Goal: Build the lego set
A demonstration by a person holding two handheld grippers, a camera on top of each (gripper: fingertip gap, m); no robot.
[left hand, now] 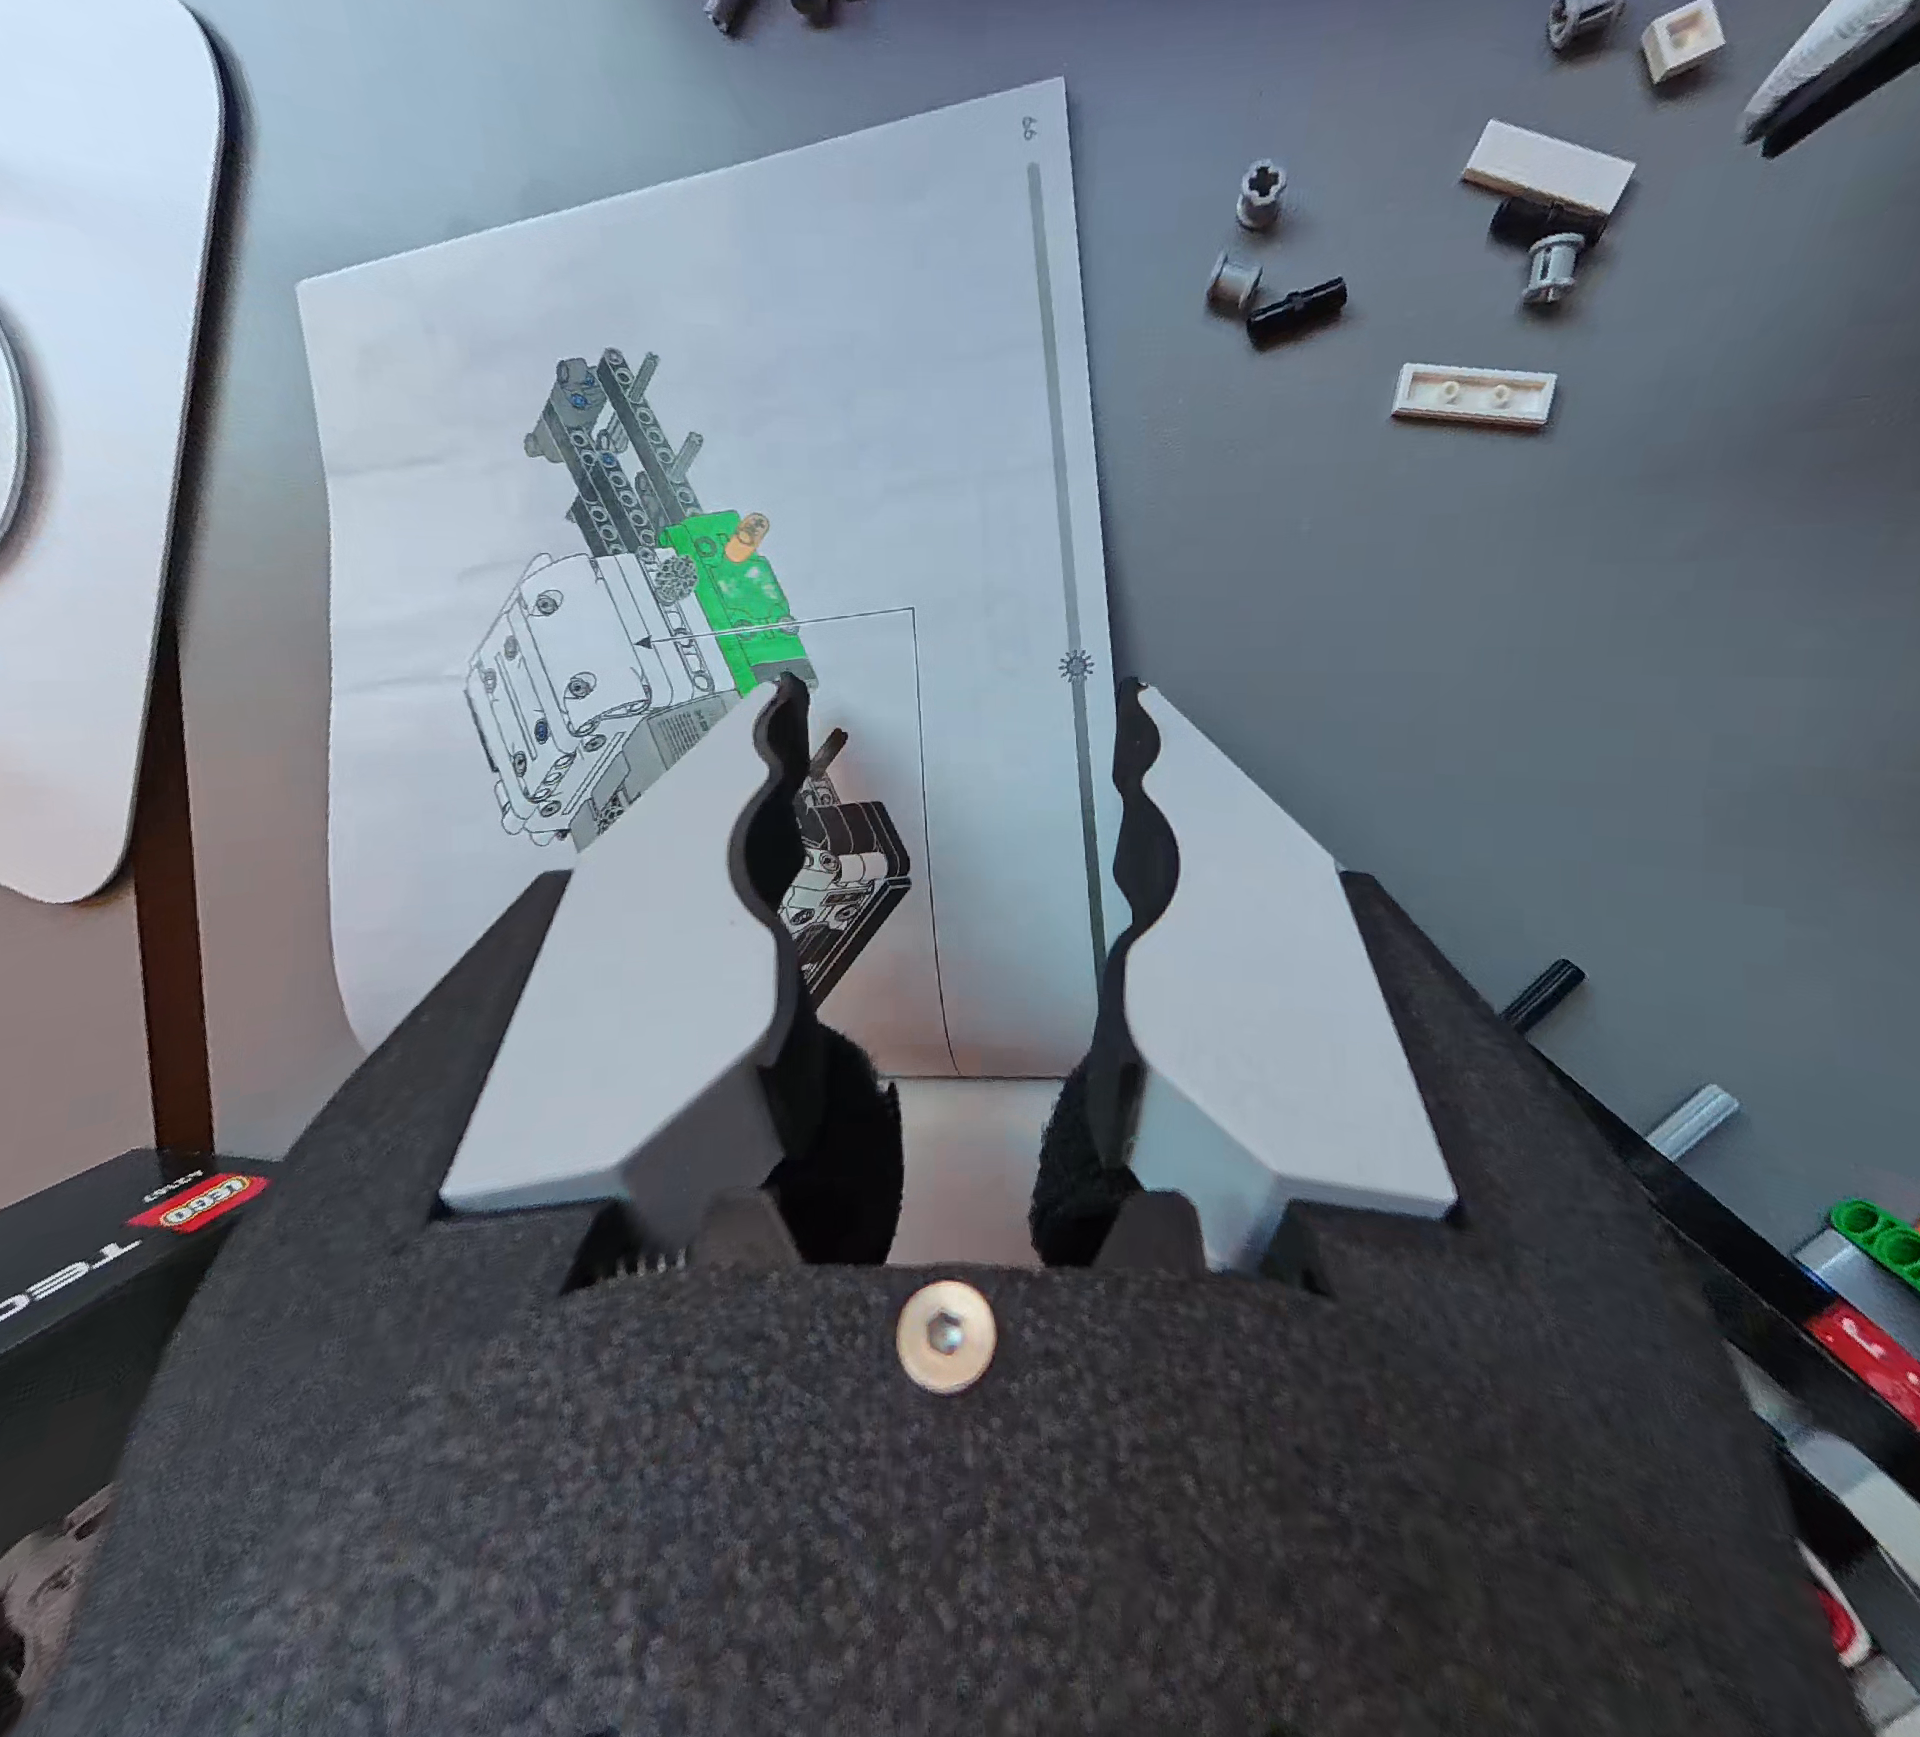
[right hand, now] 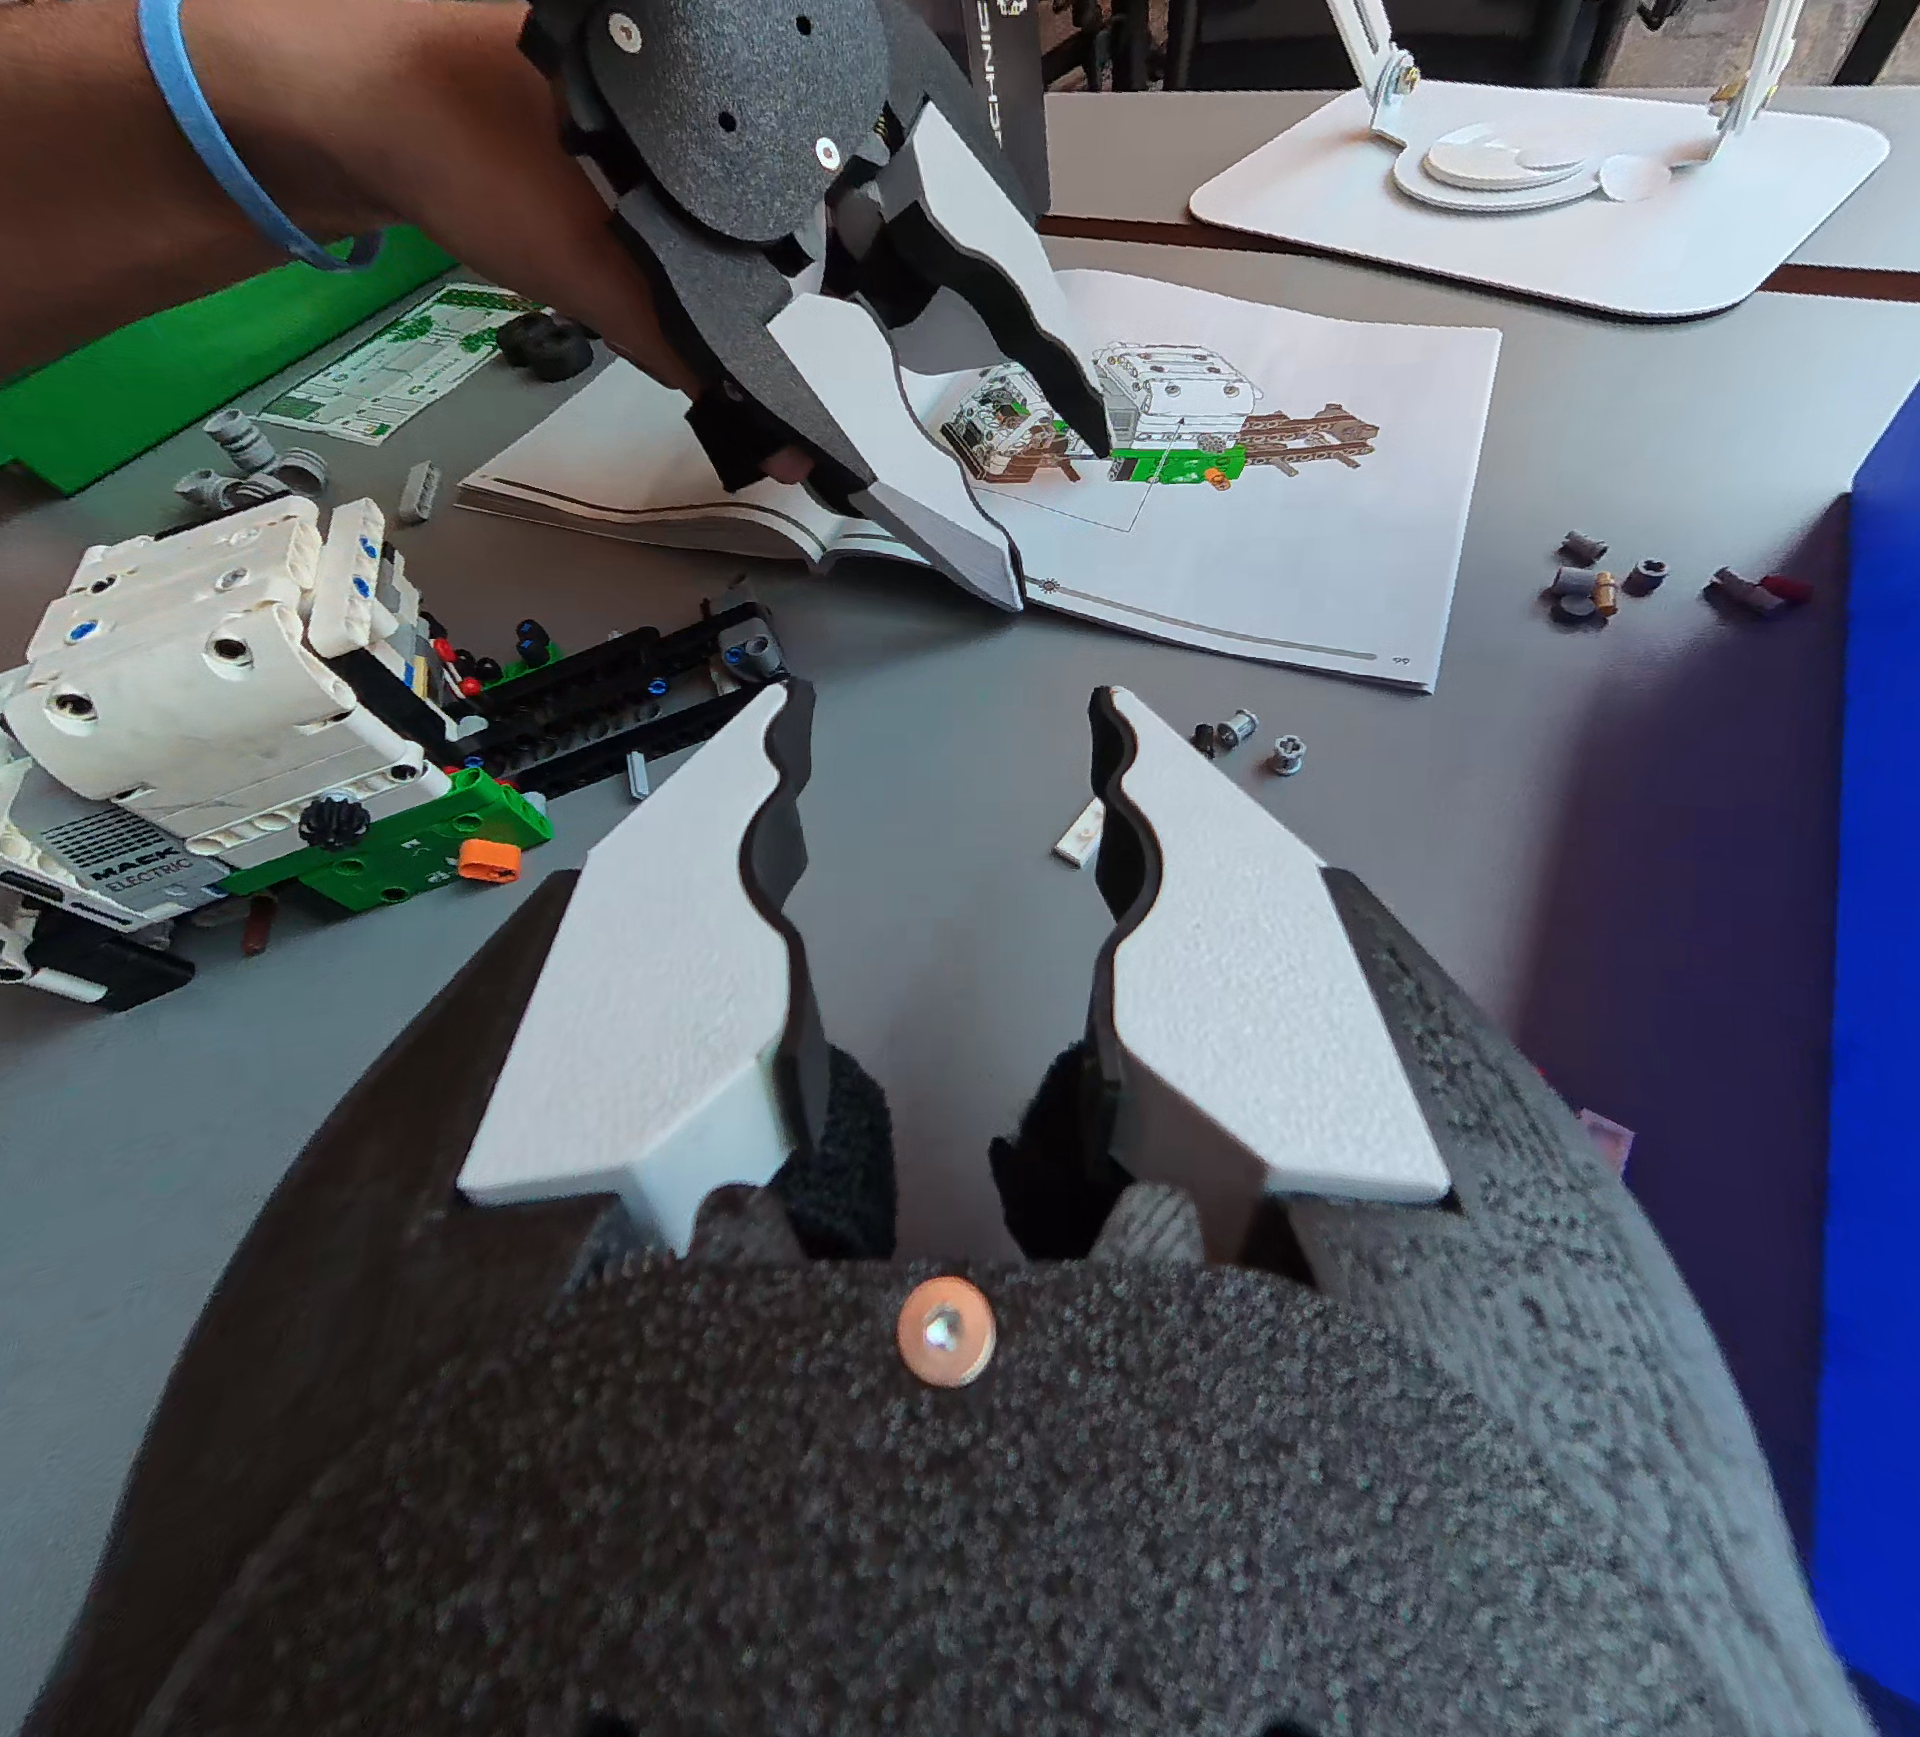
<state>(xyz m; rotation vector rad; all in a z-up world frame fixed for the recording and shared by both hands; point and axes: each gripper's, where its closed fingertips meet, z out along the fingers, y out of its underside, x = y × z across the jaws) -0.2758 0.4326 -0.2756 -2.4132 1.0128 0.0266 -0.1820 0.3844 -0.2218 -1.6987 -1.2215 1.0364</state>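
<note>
**Both grippers empty over the open manual, truck waiting to its left**

Taking the instruction booklet (right hand: pixel 1247 482) as the landmark and reading the right wrist view from the left: the part-built truck (right hand: pixel 239 731) lies on the grey table (right hand: pixel 935 856) left of the booklet, white cab towards the camera, its black chassis beams running with their long axis towards the booklet's near corner. The left gripper (right hand: pixel 1049 524) hangs over the booklet's left half, fingers spread and holding nothing, tips close to or on the page; I cannot tell if they touch. The right gripper (right hand: pixel 945 711) hovers just short of the booklet's near edge, jaws likewise apart and empty.

The truck lies to the left of both grippers, with the left gripper probably the nearer. Loose grey pins (right hand: pixel 1262 742) sit just right of the right gripper, a second small pile (right hand: pixel 1600 586) off the booklet's right edge. Bare table in front of the booklet gives open room; a white stand (right hand: pixel 1558 233) lies behind the booklet.
</note>
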